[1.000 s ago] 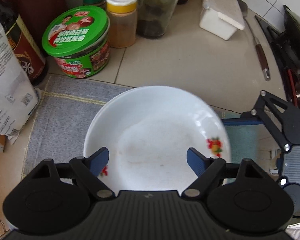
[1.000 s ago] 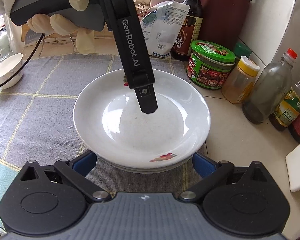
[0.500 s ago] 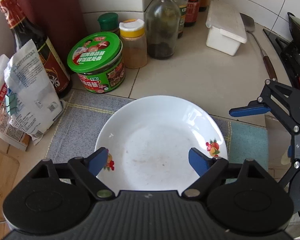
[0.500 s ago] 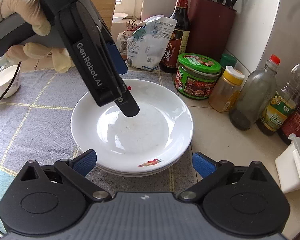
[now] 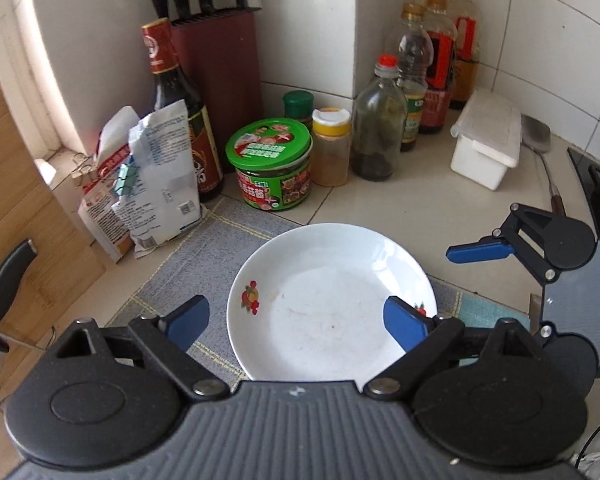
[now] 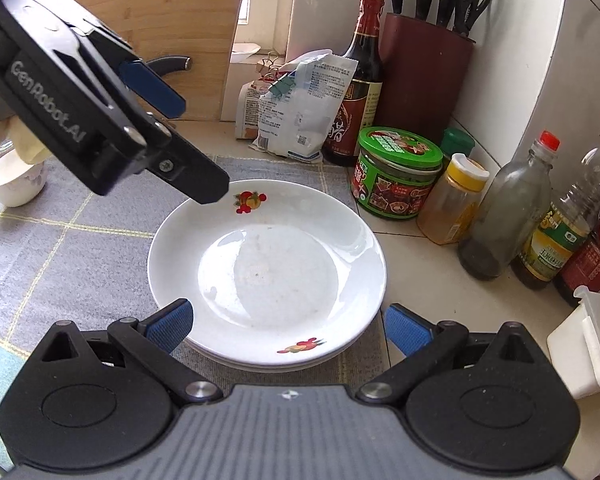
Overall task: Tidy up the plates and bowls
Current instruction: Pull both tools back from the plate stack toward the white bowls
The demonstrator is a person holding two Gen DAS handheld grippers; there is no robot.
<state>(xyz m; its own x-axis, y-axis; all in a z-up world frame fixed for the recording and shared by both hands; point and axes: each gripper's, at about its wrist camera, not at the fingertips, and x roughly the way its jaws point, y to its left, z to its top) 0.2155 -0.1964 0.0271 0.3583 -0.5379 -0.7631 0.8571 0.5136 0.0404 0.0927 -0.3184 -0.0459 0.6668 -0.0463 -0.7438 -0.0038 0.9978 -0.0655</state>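
Plates lie stacked below both grippers' jaws, untouched: left opening, right wide.

The white plate looks like glazed ceramic, glossy with window glare. Under it lies a grey woven cloth mat, matt and coarse. The tabletop is smooth pale tile. The cutting board is light wood. The green-lidded jar is shiny plastic, the crumpled bag looks like paper or film, and the tall bottle is clear glass.
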